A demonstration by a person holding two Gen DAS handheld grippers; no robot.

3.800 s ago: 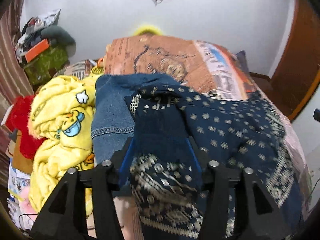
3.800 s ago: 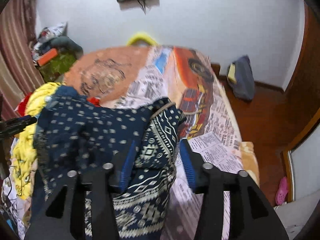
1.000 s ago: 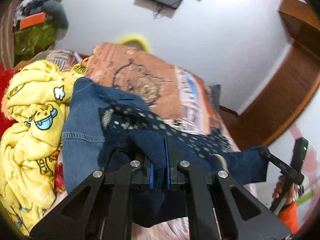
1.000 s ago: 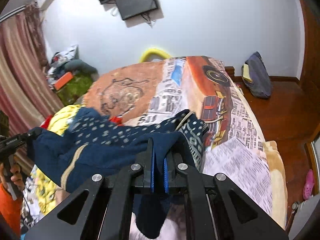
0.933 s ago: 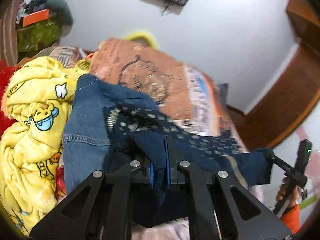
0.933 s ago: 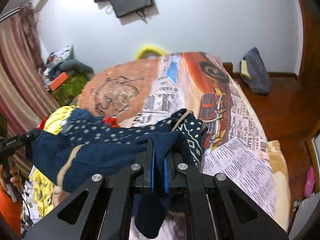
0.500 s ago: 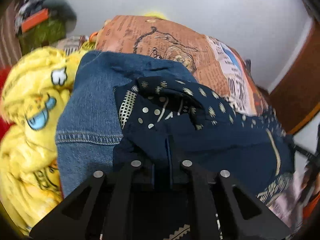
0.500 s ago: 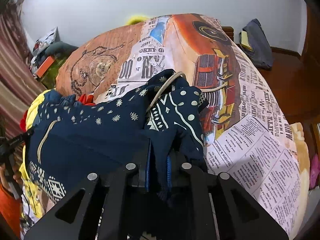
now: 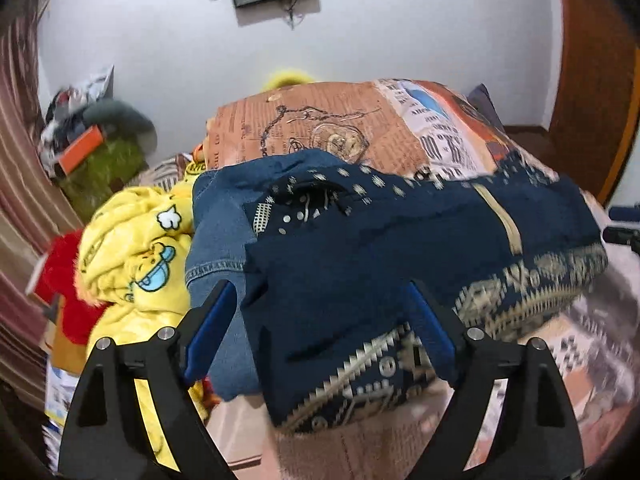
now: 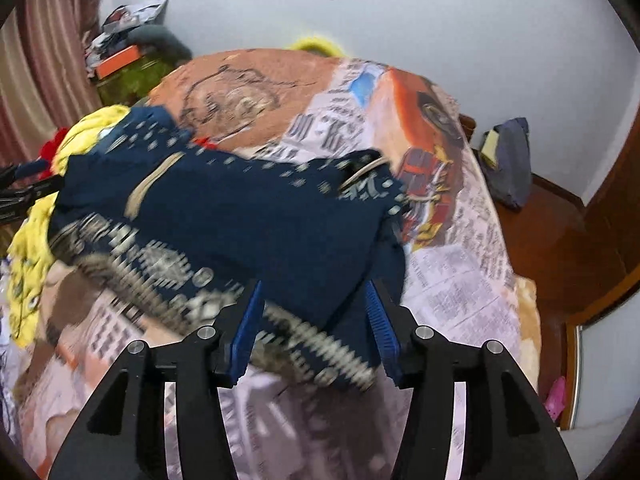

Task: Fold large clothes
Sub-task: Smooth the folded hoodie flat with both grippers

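Note:
A navy patterned garment (image 9: 400,248) with cream geometric trim lies folded over on the bed; it also shows in the right wrist view (image 10: 248,220). My left gripper (image 9: 320,328) is open, its blue pads either side of the garment's near left corner, not pinching it. My right gripper (image 10: 312,328) is open just before the garment's near right edge. Part of the garment rests on blue jeans (image 9: 220,216).
The bed has a newspaper-and-car print cover (image 10: 440,208). A yellow cartoon blanket (image 9: 136,248) and red cloth (image 9: 68,280) lie at the left. Clutter (image 9: 88,140) is stacked by the curtain. A dark bag (image 10: 508,160) sits on the wooden floor at the right.
Both grippers were shut on the navy garment, holding it up; now both have opened and let go, and the garment lies folded on the bed.

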